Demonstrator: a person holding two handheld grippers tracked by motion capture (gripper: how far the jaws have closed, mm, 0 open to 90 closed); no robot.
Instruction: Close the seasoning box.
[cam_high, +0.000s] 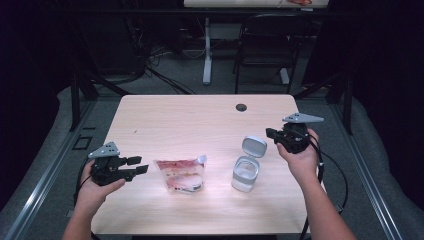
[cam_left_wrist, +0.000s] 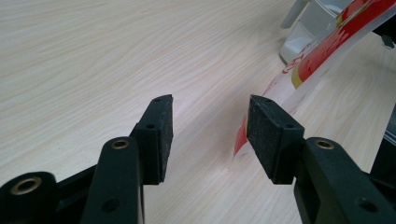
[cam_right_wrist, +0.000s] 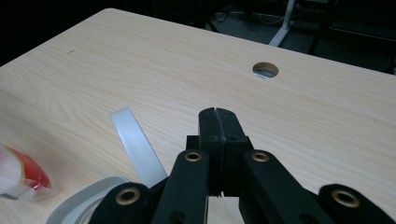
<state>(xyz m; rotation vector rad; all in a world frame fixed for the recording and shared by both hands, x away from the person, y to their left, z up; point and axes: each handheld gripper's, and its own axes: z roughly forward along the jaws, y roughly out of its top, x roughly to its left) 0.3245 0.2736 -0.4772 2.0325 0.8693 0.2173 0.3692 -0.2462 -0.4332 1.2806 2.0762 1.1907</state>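
A clear pouch with red and white print lies flat at the table's middle front. To its right stands a clear container with its hinged white lid flipped up. My left gripper rests at the front left, open, its jaws pointing at the pouch's left edge with nothing between them. My right gripper is held just right of the raised lid, jaws pressed together and empty. The container's rim sits low beside those jaws.
The light wooden table has a round cable hole near its far edge, also seen in the right gripper view. A dark chair and a white desk leg stand on the floor beyond.
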